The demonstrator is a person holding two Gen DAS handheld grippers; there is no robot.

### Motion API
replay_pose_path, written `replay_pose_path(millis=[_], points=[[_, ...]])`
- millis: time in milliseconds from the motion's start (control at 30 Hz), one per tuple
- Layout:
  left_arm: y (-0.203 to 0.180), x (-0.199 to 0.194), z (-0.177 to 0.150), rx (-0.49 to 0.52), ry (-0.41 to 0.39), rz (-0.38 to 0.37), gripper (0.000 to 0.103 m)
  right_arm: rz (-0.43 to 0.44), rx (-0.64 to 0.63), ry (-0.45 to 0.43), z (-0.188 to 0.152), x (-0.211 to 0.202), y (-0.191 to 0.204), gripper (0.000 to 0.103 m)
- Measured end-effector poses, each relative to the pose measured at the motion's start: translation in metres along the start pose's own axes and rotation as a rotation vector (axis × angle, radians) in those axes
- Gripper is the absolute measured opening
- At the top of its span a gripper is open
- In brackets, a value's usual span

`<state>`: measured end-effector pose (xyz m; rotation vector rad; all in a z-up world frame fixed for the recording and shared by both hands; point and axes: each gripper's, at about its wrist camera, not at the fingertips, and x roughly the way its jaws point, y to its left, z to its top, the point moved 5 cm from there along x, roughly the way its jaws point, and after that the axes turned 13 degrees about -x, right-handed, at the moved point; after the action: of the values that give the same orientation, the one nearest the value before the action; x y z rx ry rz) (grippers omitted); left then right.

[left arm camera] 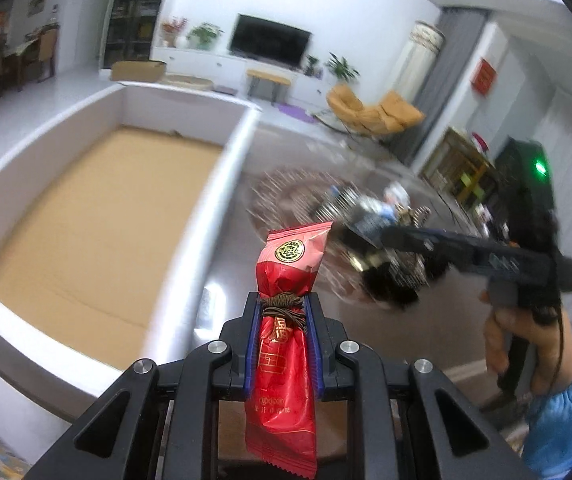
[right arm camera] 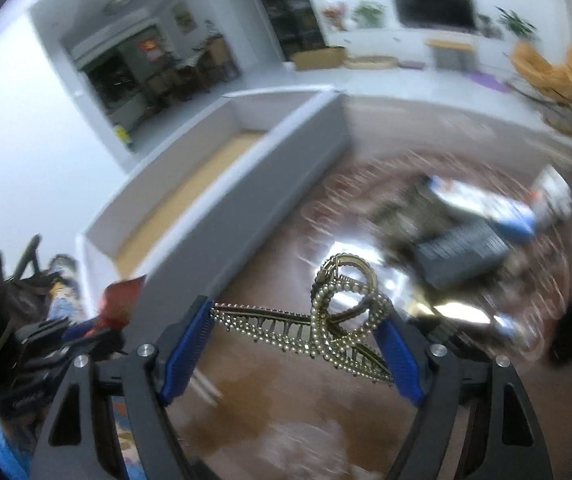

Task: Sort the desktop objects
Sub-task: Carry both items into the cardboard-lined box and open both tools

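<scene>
A: Okay, left gripper (left arm camera: 284, 308)?

B: Jaws narrow, clamped on a red packet (left arm camera: 286, 344). Brown cord (left arm camera: 282, 304) was wound round the packet at the pads.

A: Right gripper (right arm camera: 299, 334)?

B: Jaws wide, gripping a pearl hair clip (right arm camera: 337, 320) end to end, held above the brown table (right arm camera: 246, 408).

A: Box?

B: White box (right arm camera: 246, 184), cardboard floor, sat on the table to the left of both grippers. More clutter (right arm camera: 465, 240) lay on the table to the right, too blurred to identify.

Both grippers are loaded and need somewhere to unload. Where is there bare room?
The white box is free: its whole cardboard floor between the four walls lies bare. The table strip beside the box's near wall is clear too. Crowded: the blurred heap of objects farther right.
</scene>
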<state>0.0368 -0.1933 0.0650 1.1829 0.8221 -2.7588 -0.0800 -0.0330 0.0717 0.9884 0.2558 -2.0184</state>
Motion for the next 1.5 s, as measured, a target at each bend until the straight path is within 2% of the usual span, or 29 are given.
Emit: replay_pose_path(millis=[167, 300, 400, 500, 600, 633, 667, 733, 867, 933, 1000, 1100, 1200, 1267, 1367, 1400, 1500], points=[[0.070, -0.009, 0.072, -0.056, -0.055, 0.120, 0.020, 0.087, -0.142, -0.019, 0.058, 0.029, 0.078, 0.080], [0.125, 0.009, 0.118, -0.093, -0.049, 0.238, 0.020, 0.123, -0.267, -0.005, 0.092, 0.076, 0.144, 0.080], [0.160, 0.037, 0.136, -0.100, 0.010, 0.320, 0.021, 0.099, -0.349, 0.058, 0.095, 0.129, 0.179, 0.080], [0.191, 0.060, 0.137, -0.112, 0.082, 0.413, 0.025, 0.057, -0.398, 0.116, 0.085, 0.163, 0.196, 0.081], [0.208, 0.072, 0.133, -0.141, 0.160, 0.469, 0.045, 0.009, -0.417, 0.176, 0.073, 0.182, 0.202, 0.085], [0.210, 0.075, 0.131, -0.144, 0.178, 0.476, 0.064, -0.012, -0.428, 0.196, 0.068, 0.187, 0.203, 0.092], [0.210, 0.076, 0.128, -0.139, 0.196, 0.493, 0.085, -0.028, -0.443, 0.206, 0.065, 0.189, 0.204, 0.094], [0.214, 0.080, 0.124, -0.126, 0.241, 0.531, 0.087, -0.036, -0.476, 0.223, 0.057, 0.193, 0.205, 0.102], [0.215, 0.087, 0.102, -0.067, 0.278, 0.614, 0.087, -0.019, -0.461, 0.230, 0.053, 0.189, 0.204, 0.103], [0.214, 0.084, 0.099, -0.014, 0.268, 0.654, 0.087, -0.017, -0.476, 0.228, 0.049, 0.186, 0.207, 0.103], [0.209, 0.086, 0.097, 0.016, 0.264, 0.670, 0.087, -0.012, -0.498, 0.229, 0.046, 0.182, 0.207, 0.103], [0.202, 0.086, 0.087, 0.025, 0.278, 0.646, 0.087, -0.002, -0.509, 0.225, 0.040, 0.174, 0.200, 0.103], [0.197, 0.086, 0.083, 0.036, 0.252, 0.652, 0.087, 0.005, -0.525, 0.199, 0.039, 0.170, 0.198, 0.103], [0.198, 0.078, 0.089, -0.020, 0.180, 0.612, 0.087, -0.037, -0.529, 0.152, 0.041, 0.161, 0.195, 0.103], [0.198, 0.055, 0.097, -0.134, 0.060, 0.517, 0.088, -0.037, -0.498, 0.033, 0.054, 0.135, 0.186, 0.103], [0.198, 0.049, 0.098, -0.151, 0.038, 0.507, 0.088, -0.046, -0.486, -0.010, 0.056, 0.119, 0.181, 0.103], [0.194, 0.038, 0.094, -0.152, -0.003, 0.516, 0.090, -0.062, -0.441, -0.061, 0.053, 0.085, 0.163, 0.103]])
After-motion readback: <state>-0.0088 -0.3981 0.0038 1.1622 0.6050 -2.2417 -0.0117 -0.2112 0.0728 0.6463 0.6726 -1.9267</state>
